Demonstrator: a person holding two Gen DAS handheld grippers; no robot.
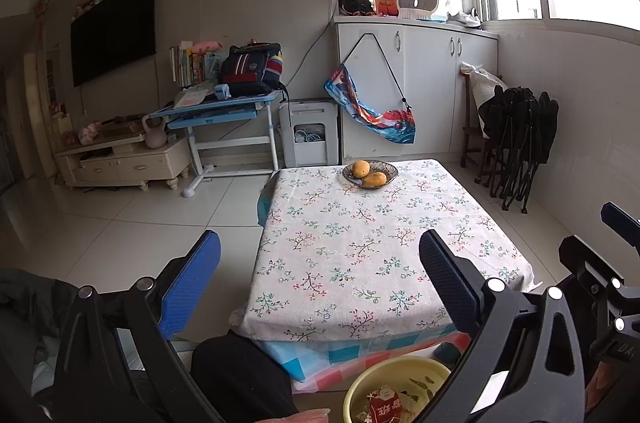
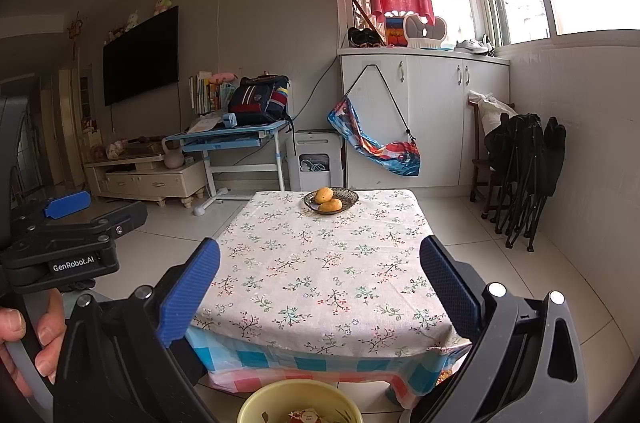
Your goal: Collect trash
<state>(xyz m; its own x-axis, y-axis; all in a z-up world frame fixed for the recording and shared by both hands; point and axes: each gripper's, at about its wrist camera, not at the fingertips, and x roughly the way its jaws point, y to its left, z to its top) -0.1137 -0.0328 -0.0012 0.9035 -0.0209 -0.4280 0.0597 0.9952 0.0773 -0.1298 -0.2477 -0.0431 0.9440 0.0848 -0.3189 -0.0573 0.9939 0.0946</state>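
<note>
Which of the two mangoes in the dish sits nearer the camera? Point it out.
The front mango, lying lengthwise at the near rim of the dish. The other mango sits behind it, further left.

Showing a left gripper (image 1: 320, 239) with two flat blue pads (image 1: 192, 283), bumpy with tiny dots, sitting on black plastic arms. Shining with round silver screws (image 1: 496, 285) on the black parts. Looking just the same on the right gripper (image 2: 320, 243): blue pads, black arms, silver screws. Carrying white letters, "GenRobot.AI" (image 2: 74, 267), on a black block with a small blue tab (image 2: 66, 204) above it. Having a pale grey handle (image 2: 38, 389) under the hand (image 2: 24, 343). Wearing black clothes (image 1: 240, 375).
</note>
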